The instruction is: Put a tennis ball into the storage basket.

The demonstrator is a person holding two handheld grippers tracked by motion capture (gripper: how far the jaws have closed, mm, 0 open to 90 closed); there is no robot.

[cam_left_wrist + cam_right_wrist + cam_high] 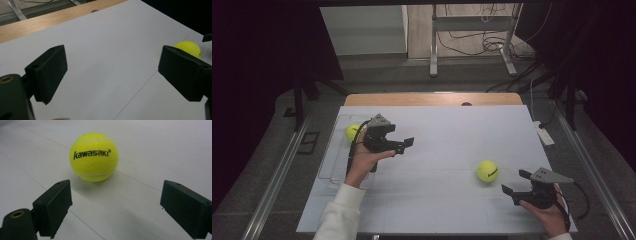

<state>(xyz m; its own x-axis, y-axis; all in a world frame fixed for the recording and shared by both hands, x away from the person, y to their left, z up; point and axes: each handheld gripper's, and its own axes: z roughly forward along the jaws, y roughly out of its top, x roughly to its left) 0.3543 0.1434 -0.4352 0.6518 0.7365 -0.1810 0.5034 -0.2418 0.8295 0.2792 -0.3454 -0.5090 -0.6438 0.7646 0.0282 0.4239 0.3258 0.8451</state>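
Right gripper (515, 182), jaws spread, faces tennis ball (487, 171) on white tabletop (447, 140); left gripper (404, 145), jaws spread, empty.

Far yellow felt tennis ball (352, 132) half hidden behind left gripper (403, 145), clear plastic tray (328, 170) barely discernible, person's forearms cut by bottom edge

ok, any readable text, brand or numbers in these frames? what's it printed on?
"kawasaki" with a small ® mark: black print on the yellow tennis ball in front of the right claw.
The same ball's print in the high view: too small to read.
The second tennis ball by the left claw: no print can be made out.
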